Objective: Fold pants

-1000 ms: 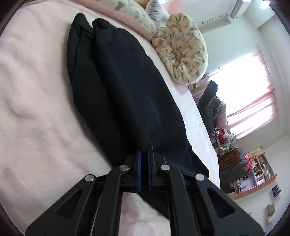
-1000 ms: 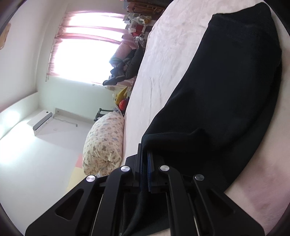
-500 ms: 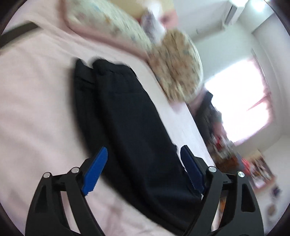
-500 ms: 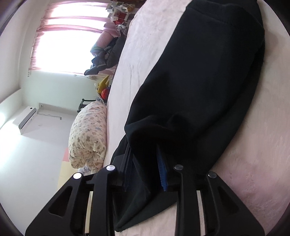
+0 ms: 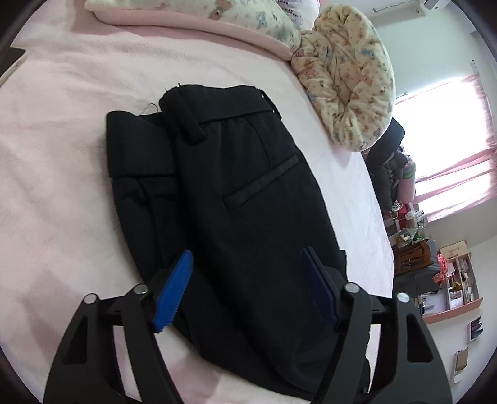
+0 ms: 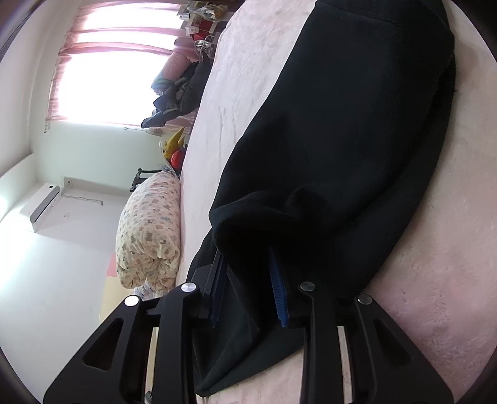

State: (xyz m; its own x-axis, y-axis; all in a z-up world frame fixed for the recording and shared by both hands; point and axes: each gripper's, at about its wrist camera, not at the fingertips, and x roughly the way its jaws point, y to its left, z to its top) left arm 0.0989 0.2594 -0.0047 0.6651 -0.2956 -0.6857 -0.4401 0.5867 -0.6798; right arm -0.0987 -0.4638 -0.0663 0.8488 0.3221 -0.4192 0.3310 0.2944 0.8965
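Note:
Black pants (image 5: 236,199) lie folded lengthwise on a pink bed (image 5: 56,174), waistband at the far end with a back pocket showing. My left gripper (image 5: 248,292) is open and empty, its blue pads spread wide just above the near end of the pants. In the right wrist view the pants (image 6: 348,149) stretch away across the bed. My right gripper (image 6: 248,292) is open, its blue pads apart, with a fold of the pants fabric lying loose between them.
A rolled floral quilt (image 5: 348,77) and pillows (image 5: 198,15) lie at the head of the bed. The quilt (image 6: 149,230) also shows in the right wrist view. A bright window with pink curtains (image 6: 102,62), shelves (image 5: 456,286) and clutter stand beyond the bed's edge.
Both grippers have opened and let go of the pants. The left gripper has pulled back and risen, so the whole folded pants now show. The right pads have spread around the fabric.

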